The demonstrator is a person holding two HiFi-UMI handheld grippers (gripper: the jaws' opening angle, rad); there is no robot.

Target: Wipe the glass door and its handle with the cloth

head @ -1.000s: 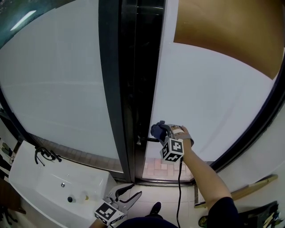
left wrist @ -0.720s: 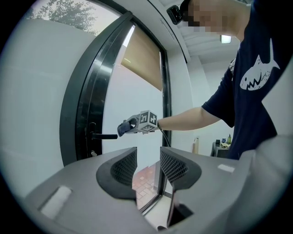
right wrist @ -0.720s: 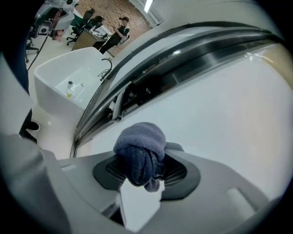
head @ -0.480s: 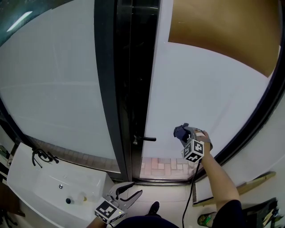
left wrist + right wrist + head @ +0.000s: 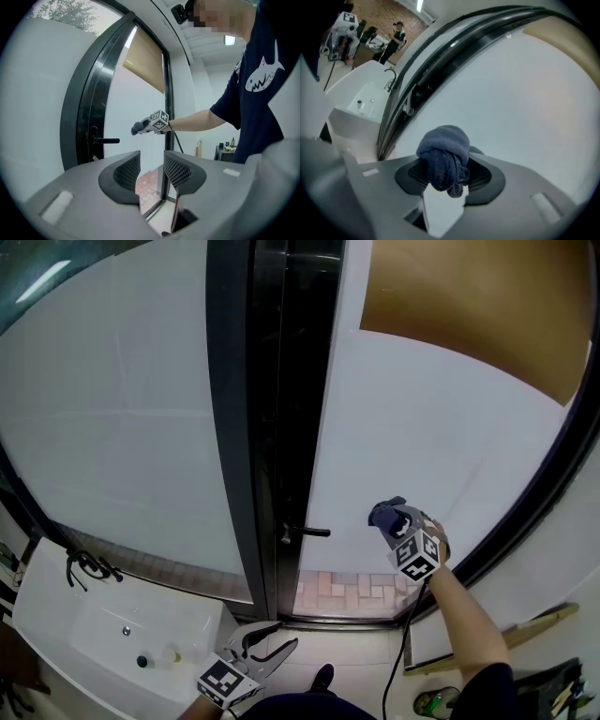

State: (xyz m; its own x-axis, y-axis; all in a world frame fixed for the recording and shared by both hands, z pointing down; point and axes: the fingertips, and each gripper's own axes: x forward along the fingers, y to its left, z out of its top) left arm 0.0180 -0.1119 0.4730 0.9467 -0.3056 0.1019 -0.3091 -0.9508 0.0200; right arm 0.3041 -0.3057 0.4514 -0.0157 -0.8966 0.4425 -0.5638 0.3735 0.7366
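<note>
Right tool (image 5: 449,176) clamped on bunched blue cloth (image 5: 443,157) | cloth at the frosted glass door (image 5: 441,427), low, right of handle (image 5: 307,532), contact unclear | left tool (image 5: 152,171) narrowly parted, empty, low and near | progress: judged mid-wipe on pane; cleaned area unreadable; handle apart from cloth, judged pending.

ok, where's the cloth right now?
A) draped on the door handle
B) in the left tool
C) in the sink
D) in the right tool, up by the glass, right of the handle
D: the right tool is shut on the cloth, held at the glass door, clear of the handle.
</note>
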